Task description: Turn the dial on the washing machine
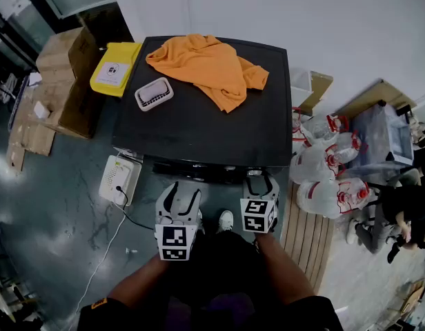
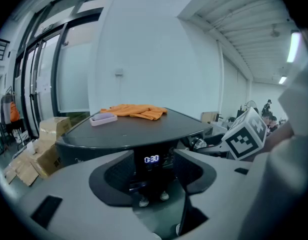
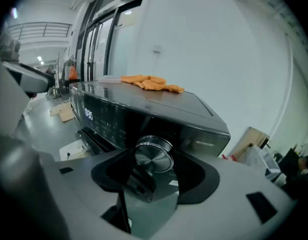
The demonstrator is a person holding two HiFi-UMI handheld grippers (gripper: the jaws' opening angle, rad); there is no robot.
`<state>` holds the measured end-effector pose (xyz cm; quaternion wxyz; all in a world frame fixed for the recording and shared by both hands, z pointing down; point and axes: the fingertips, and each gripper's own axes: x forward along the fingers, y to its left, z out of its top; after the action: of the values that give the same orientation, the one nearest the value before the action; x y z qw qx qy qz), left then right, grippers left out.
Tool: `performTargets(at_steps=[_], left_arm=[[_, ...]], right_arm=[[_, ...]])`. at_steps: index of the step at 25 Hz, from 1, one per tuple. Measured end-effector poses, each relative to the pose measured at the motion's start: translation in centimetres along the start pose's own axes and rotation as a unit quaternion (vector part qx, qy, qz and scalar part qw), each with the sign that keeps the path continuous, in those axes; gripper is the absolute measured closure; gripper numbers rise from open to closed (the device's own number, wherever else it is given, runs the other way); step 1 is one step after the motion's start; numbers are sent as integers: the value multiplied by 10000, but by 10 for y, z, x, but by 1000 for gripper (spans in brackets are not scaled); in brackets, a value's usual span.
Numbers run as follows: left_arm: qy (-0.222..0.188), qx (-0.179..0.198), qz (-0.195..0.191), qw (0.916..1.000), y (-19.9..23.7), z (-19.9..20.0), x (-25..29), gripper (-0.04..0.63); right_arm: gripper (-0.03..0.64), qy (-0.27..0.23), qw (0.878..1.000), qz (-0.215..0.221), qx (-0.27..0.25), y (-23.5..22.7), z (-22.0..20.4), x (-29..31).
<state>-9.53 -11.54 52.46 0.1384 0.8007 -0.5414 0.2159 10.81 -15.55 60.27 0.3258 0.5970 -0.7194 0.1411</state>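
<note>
Atop the washer (image 1: pixel 199 133) sits a basket (image 1: pixel 139 100) (contents unclear).

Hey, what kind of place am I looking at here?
Likely a workshop or warehouse-type space rather than a home laundry: a washing machine stands on a bare concrete floor, with cardboard boxes piled on one side and large water jugs on the other.
</note>
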Motion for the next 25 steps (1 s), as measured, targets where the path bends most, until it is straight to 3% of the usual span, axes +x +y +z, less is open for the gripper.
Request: performTargets(at_steps=[5, 8, 12, 20, 25], left_arm=[[-23, -30, -39, 10000, 0, 0, 0, 348], [-44, -24, -63, 10000, -1, 2, 1, 348], [-63, -15, -75, 10000, -2, 4, 0, 348], [-50, 16, -41, 10000, -1, 4, -2, 348], [-58, 12, -12, 10000, 1, 1, -6, 348]], right_arm=[[351, -181, 9915, 541, 1165, -6, -5, 2], [351, -193, 9886, 695, 1325, -7, -5, 2], [347, -163, 9926, 589, 1046, -5, -4, 0], [313, -23, 9993, -66, -362, 6, 2, -4], [365, -24, 9998, -104, -190, 0, 1, -5]])
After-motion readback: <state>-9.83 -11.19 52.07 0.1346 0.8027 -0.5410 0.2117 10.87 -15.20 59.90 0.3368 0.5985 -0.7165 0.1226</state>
